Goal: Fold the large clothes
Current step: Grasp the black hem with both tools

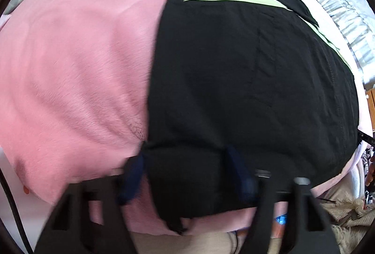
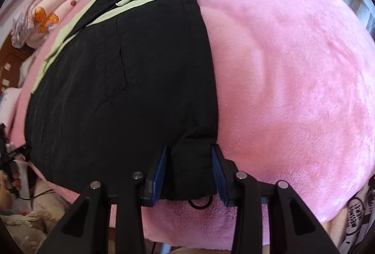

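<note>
I have the large black and pale green jacket (image 1: 246, 71) spread flat on the fluffy pink blanket (image 1: 77, 61) that covers the bed, its black hem nearest me and its green top and hood far away, so the whole length lies ahead of both tools. My right gripper (image 2: 191, 169) straddles the hem's right-hand corner: its blue-padded fingers (image 2: 160, 169) flank a raised ridge of black cloth and look pressed against it, which I read as a pinch on the jacket. My left gripper (image 1: 187, 174) sits over the hem's opposite corner, by the pink blanket's edge; that view is smeared, its dark blue pads (image 1: 132, 174) stand apart with black cloth bunched between them, and I cannot tell whether they bite or merely flank the fabric. Both tools point steeply down, I judge so that the pads can gather a fold of hem off the soft surface and not skid over it. Taking the two corners together makes sense for carrying the bottom edge toward the green shoulders in one even fold. A black cord loop (image 2: 199, 203) hangs from the hem just below my right tool. The slippery-looking shell cloth may slide out if one side is only loosely caught, so I would want the left side firm before lifting.
</note>
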Action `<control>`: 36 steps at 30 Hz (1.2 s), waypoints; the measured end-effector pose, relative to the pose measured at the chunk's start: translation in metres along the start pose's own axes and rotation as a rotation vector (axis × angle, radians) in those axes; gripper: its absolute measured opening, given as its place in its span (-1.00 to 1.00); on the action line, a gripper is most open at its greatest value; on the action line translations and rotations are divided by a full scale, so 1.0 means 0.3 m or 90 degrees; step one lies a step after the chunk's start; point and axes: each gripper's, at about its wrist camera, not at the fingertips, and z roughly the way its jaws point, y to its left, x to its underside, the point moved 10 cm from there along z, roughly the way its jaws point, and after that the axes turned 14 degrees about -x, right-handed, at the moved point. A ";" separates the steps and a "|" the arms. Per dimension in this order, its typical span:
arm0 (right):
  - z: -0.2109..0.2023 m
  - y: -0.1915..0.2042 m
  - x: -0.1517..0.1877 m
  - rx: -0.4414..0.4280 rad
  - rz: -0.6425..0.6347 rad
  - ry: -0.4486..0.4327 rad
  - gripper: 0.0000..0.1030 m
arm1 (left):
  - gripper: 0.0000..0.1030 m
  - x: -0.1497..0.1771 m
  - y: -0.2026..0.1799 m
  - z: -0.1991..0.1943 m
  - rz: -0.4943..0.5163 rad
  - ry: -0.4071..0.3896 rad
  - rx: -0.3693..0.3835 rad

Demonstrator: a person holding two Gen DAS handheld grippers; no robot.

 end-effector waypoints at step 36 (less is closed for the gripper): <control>-0.509 0.173 -0.145 -0.117 -0.019 -0.118 -0.87 | -0.89 -0.246 0.126 -0.516 -0.235 -0.039 0.191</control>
